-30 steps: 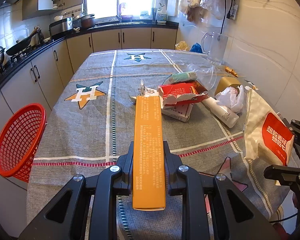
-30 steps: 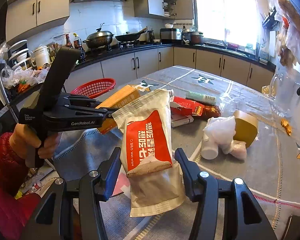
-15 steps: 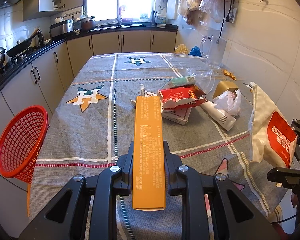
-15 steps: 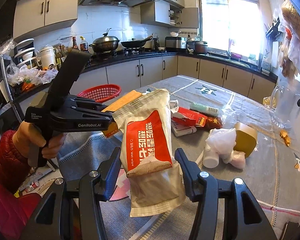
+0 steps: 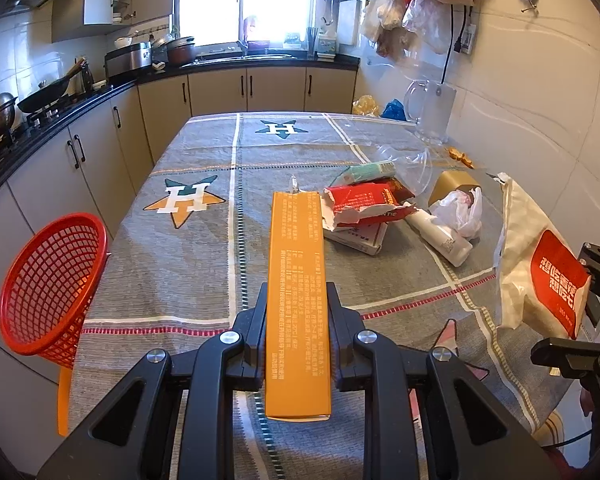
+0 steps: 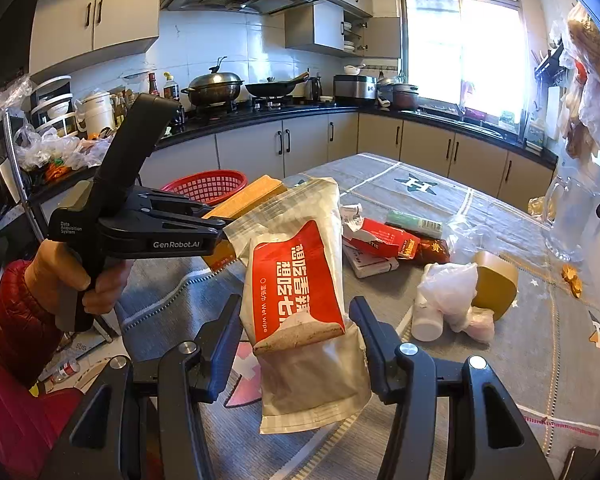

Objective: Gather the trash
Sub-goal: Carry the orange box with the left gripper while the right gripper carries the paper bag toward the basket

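My left gripper (image 5: 296, 292) is shut on a long orange box (image 5: 296, 248), held above the near end of the table and pointing along it. In the right wrist view the same gripper (image 6: 220, 228) and orange box (image 6: 252, 196) show at left, held by a hand in a red sleeve. My right gripper (image 6: 296, 312) is shut on a white and red wet-wipe pouch (image 6: 296, 264) that hangs upright above the table edge. The pouch (image 5: 540, 264) also shows at the right of the left wrist view. A red mesh basket (image 5: 52, 280) stands off the table's left side.
A trash pile lies on the grey tablecloth (image 5: 204, 272): a torn red carton (image 5: 364, 200), a white bottle (image 5: 440, 232), a crumpled white bag (image 5: 460, 208), a gold cup (image 5: 452, 184), a green tube (image 5: 370, 170). A glass jug (image 5: 430, 110) stands by the wall. Kitchen cabinets (image 5: 100, 148) run along the left.
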Available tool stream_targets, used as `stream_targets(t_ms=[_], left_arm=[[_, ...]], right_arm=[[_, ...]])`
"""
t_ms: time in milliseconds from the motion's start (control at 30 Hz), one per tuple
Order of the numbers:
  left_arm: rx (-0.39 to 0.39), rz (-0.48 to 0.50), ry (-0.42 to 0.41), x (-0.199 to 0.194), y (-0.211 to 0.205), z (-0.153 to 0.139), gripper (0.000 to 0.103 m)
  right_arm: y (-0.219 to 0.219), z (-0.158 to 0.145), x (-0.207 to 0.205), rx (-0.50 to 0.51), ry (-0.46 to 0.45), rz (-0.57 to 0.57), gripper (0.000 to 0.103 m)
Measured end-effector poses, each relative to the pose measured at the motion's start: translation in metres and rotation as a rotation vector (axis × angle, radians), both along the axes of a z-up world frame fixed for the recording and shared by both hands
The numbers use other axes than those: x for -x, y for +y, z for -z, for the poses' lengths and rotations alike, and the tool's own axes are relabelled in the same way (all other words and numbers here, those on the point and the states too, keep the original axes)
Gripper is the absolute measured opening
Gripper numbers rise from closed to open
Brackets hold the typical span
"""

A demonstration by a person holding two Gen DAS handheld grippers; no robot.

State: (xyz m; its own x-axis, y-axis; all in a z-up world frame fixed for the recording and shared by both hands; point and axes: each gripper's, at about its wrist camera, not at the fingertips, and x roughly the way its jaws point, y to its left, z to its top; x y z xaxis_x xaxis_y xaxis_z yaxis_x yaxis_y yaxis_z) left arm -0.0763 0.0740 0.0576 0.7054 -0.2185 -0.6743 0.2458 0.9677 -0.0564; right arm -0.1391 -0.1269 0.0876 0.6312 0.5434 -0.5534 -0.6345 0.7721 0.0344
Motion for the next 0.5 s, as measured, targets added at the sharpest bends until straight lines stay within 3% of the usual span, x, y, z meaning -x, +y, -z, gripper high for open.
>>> stream_targets(t_ms=[500], left_arm=[[0.026, -0.047, -0.031, 0.007, 0.028, -0.009, 0.022]], right_arm=[[0.016, -0.005, 0.000, 0.023, -0.015, -0.027, 0.059]])
